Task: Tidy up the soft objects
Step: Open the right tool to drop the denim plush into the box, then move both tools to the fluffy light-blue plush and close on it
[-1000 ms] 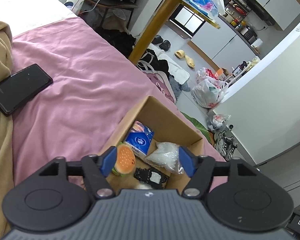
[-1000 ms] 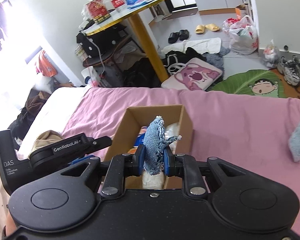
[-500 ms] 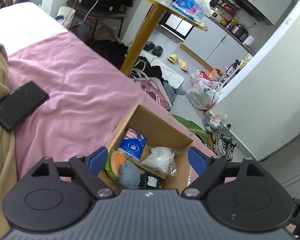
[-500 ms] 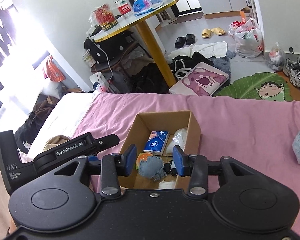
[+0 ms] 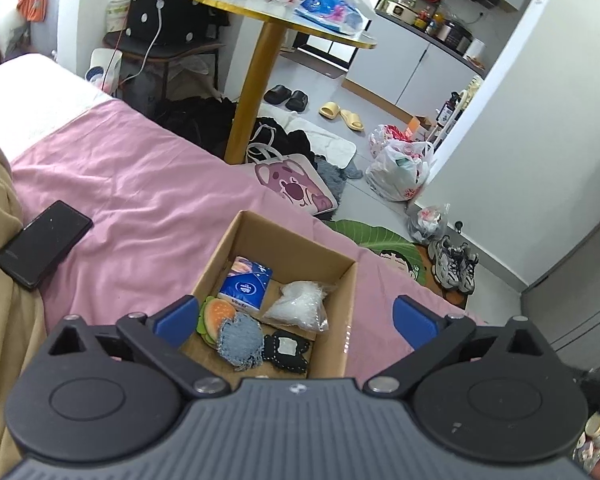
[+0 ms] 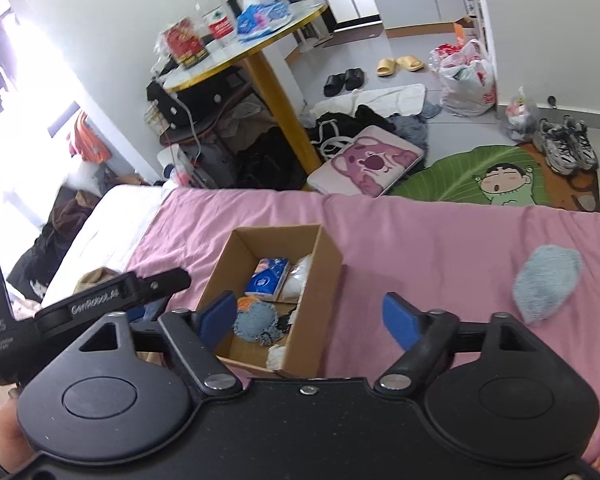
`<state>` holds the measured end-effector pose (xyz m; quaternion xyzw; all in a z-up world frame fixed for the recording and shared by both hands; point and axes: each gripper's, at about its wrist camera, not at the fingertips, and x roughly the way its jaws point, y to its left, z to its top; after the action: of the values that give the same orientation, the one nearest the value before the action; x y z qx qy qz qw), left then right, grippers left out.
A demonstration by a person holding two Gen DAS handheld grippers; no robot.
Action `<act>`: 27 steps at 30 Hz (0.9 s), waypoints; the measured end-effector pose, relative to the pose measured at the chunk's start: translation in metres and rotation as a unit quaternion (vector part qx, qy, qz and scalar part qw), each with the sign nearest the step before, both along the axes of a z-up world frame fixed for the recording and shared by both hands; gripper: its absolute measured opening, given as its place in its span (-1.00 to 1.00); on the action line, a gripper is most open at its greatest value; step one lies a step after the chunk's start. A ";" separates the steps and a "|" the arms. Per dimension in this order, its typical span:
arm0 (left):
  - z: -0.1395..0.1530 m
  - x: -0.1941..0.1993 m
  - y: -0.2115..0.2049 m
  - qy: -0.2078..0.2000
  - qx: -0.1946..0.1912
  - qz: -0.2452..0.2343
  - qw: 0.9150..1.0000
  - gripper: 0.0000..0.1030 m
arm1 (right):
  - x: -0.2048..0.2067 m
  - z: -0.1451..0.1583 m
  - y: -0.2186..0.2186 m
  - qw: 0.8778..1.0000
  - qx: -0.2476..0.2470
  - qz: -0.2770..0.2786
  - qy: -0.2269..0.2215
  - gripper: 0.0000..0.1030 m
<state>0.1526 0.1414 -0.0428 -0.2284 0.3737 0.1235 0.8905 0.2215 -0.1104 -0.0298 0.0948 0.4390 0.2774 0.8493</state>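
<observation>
1. Cardboard box (image 5: 342, 312) sits on the pink bedsheet (image 5: 140, 200). Contents visible: blue tissue pack (image 5: 246, 283), clear bag of white filling (image 5: 300, 307), burger-shaped plush (image 5: 216, 314), frayed denim patch (image 5: 240, 338) and a black stitched piece (image 5: 287, 349)
2. Denim patch lies loose on top, overlapping the burger plush and touching the black piece; no finger is on it. Judged as packed
3. Left to do, as far as visible: one pale blue fluffy pad (image 6: 548, 284) lies on the sheet, well apart from the box on its right. Black phone (image 5: 42, 243) on the sheet is not soft; presumably stays out
4. Left gripper (image 5: 296, 322): blue pads spread wide, nothing between them, poised above the box's near end and looking down into it
5. Right gripper (image 6: 310, 318): also spread wide and empty, held above the near right corner of the box; fluffy pad lies off to its right
6. Judgement: task mostly done, one item outstanding; right gripper is nearer to it
</observation>
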 end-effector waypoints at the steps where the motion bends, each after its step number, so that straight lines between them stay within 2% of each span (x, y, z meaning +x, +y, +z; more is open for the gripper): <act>1: 0.002 0.000 -0.003 0.000 0.001 -0.005 1.000 0.99 | 0.001 0.001 -0.006 1.000 0.001 -0.003 0.000 0.64; 5: 0.009 -0.002 -0.017 -0.004 0.013 -0.018 1.000 0.99 | 0.003 0.000 -0.031 1.000 -0.001 -0.016 0.001 0.78; 11: 0.019 -0.003 -0.040 -0.018 0.021 -0.032 0.999 0.99 | 0.006 -0.007 -0.071 0.998 0.013 -0.055 0.011 0.85; 19: 0.020 0.003 -0.081 -0.017 0.022 -0.076 0.997 0.99 | 0.003 -0.031 -0.116 0.992 0.061 -0.109 0.026 0.85; 27: 0.010 0.017 -0.119 -0.002 0.022 -0.093 0.995 0.99 | 0.013 -0.064 -0.157 0.980 0.101 -0.166 0.051 0.84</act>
<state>0.1698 0.0223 -0.0326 -0.1735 0.3885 0.0477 0.9037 0.2347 -0.2677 -0.0933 0.2656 0.4298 0.1705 0.8460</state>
